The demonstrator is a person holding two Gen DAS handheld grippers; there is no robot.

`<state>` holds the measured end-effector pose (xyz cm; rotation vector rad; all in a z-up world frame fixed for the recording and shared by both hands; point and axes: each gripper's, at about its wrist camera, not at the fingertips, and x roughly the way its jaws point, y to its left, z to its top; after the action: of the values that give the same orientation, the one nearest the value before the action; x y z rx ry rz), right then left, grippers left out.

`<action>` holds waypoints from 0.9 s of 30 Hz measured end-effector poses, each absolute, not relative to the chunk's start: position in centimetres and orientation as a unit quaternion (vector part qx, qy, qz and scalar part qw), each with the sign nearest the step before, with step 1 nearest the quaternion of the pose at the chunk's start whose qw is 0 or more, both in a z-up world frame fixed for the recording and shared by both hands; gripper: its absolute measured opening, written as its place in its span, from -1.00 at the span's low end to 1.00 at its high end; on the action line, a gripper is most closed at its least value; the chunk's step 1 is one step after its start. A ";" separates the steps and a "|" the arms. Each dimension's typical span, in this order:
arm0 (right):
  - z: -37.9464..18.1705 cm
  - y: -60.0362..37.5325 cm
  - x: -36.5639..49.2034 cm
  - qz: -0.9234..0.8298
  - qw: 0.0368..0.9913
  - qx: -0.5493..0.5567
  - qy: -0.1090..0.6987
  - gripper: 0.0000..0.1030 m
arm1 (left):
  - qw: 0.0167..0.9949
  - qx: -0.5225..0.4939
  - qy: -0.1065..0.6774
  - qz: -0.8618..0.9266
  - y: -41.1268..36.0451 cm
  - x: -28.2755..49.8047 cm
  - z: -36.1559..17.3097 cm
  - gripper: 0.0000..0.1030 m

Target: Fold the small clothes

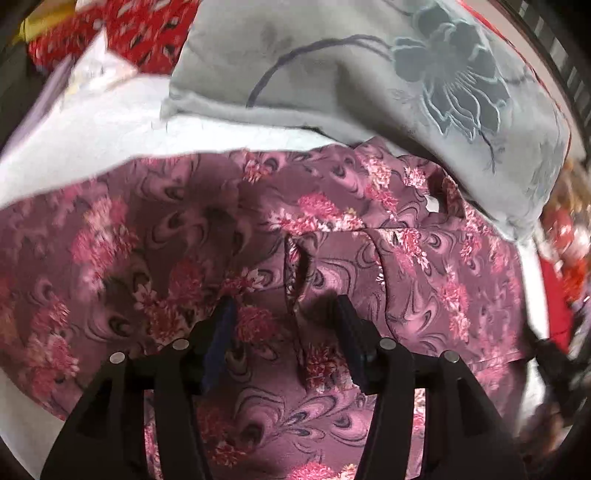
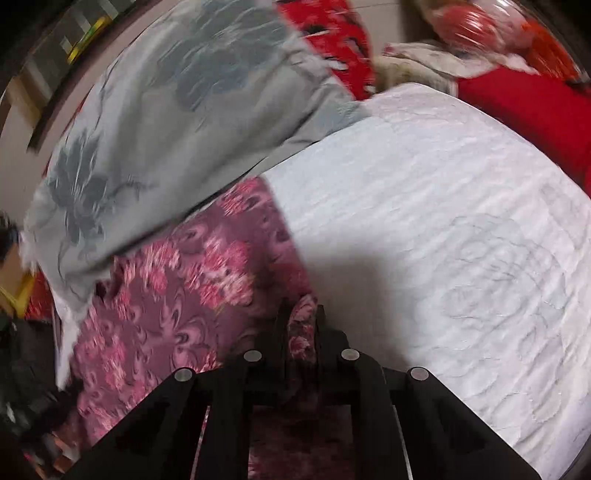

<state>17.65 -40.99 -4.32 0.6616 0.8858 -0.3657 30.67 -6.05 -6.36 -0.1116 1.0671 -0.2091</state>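
Note:
A purple garment with pink flower print (image 1: 229,236) lies spread on a white quilted bed cover (image 1: 92,147). My left gripper (image 1: 284,314) is open just above the garment, its jaws either side of a raised fold or seam (image 1: 293,266). In the right wrist view the same garment (image 2: 173,280) lies at the left on the white cover (image 2: 443,240). My right gripper (image 2: 301,317) is shut on a bunched edge of the garment, and cloth shows between the two black fingers.
A grey pillow with a dark flower print (image 1: 369,74) lies against the garment's far edge and also shows in the right wrist view (image 2: 166,110). Red patterned fabric (image 1: 140,29) and red bedding (image 2: 524,110) lie beyond.

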 end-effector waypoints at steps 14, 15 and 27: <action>-0.6 -36.7 15.5 -0.170 0.866 0.207 0.423 -0.65 | 0.849 -0.086 0.509 -0.114 -4.6 30.0 -5.1 0.17; 0.6 -35.5 15.6 -0.154 0.877 0.199 0.409 -0.64 | 0.847 -0.104 0.509 -0.115 -3.5 29.9 -4.4 0.17; -0.2 -15.5 22.8 0.058 0.882 0.118 0.452 -0.34 | 0.831 -0.233 0.499 0.080 23.7 29.3 -0.8 0.29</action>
<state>22.81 -15.52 -0.17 0.2448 0.9420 0.1214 29.34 23.68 -0.85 -0.4945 1.0574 0.1698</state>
